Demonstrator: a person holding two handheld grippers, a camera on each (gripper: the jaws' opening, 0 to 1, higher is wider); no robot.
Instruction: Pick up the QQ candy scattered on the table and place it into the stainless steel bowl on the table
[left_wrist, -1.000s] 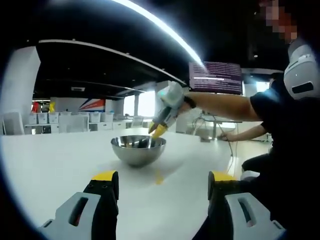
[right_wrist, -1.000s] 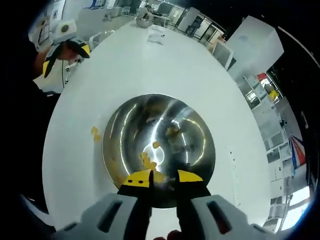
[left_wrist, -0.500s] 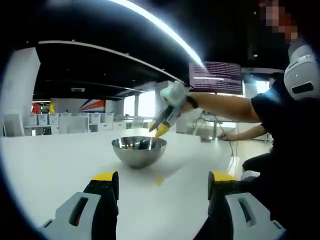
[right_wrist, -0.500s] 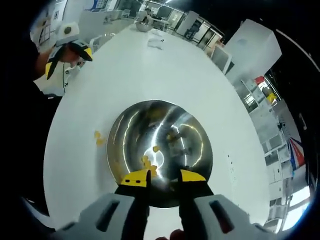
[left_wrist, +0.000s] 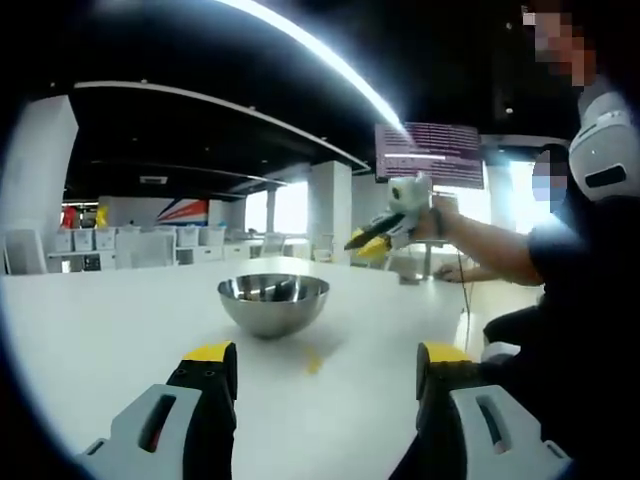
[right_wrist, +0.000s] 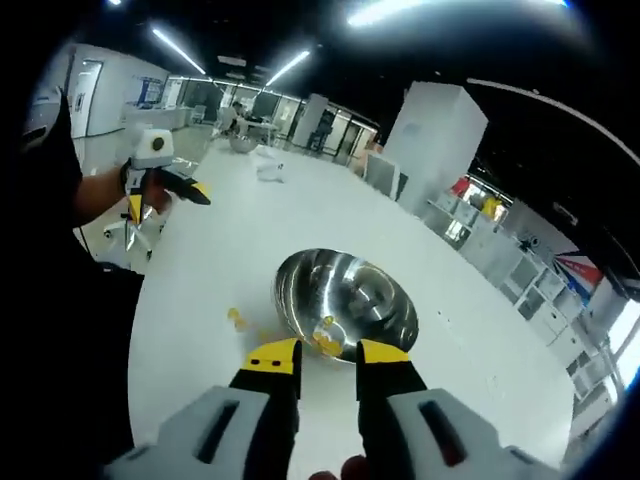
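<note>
Left gripper (left_wrist: 318, 372) low over the white table (left_wrist: 90, 340), jaws wide apart, nothing between them. Straight ahead of those jaws, the stainless steel bowl (left_wrist: 273, 303), upright, mouth upward; round, so no long axis to report. Between the jaws and the bowl, nearer the bowl's base, a small yellow QQ candy (left_wrist: 313, 360) on the tabletop, too small to tell which way it points. Beyond and to the right of the bowl, raised above the table, the right gripper (left_wrist: 366, 240), yellow tips aimed toward the bowl.

In the right gripper view, the right gripper (right_wrist: 328, 354) with jaws parted by a narrow gap, nothing visibly gripped. Just ahead, the bowl (right_wrist: 346, 301), with yellow candies inside (right_wrist: 327, 341) near the closer wall. Left of the bowl, on the table, loose candies (right_wrist: 236, 319). Farther left, held in a hand, the left gripper (right_wrist: 168, 190).
</note>
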